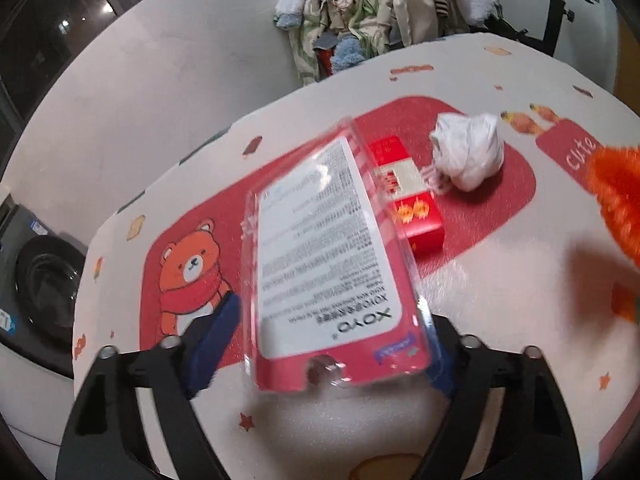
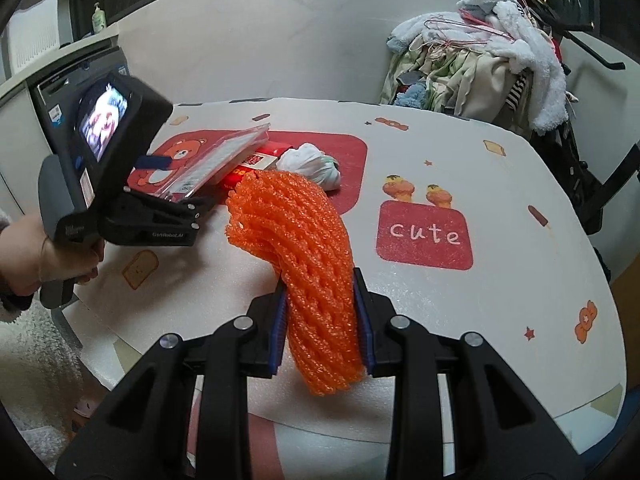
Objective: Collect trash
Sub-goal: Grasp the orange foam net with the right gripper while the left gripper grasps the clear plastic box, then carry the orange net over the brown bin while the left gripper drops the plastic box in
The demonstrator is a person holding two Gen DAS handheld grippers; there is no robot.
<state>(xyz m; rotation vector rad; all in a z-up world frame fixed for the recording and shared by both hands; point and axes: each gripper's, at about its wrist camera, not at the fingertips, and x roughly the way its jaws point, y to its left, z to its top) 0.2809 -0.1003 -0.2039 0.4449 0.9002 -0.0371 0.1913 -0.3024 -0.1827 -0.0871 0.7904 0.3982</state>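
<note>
Between the left gripper's (image 1: 328, 312) two black fingers, seen from the left wrist, lies a flat clear plastic blister pack with a white printed label and red card backing (image 1: 328, 248). It runs lengthwise away from the fingers, with its near end down by their roots. The blue pads sit close against both long edges of the pack; the fingers are set wide, but blur hides whether the pads actually press on it — I cannot tell. Just beyond the fingertips and partly under the pack's far right edge is a small red and white cardboard box (image 1: 416, 216). A knotted white plastic bag (image 1: 468, 152) lies just past the box, touching or nearly so. All rest on a white table mat printed with a red bear panel (image 1: 500, 260). Far off to the right of the fingers, an orange foam net (image 1: 616, 200) enters the view.

From the right wrist, the right gripper (image 2: 319, 284) has its fingers drawn in and clamped on the orange foam net (image 2: 304, 240) — the blue pads squeeze its lower part, and the rest arches up and forward past the fingertips. Ahead and left of them a hand (image 2: 36, 260) holds the left gripper (image 2: 176, 184) by its handle, the blister pack (image 2: 216, 160) slanting up from its fingers onto the red box (image 2: 256, 162). The white bag (image 2: 316, 164) lies right behind the net's tip.
</note>
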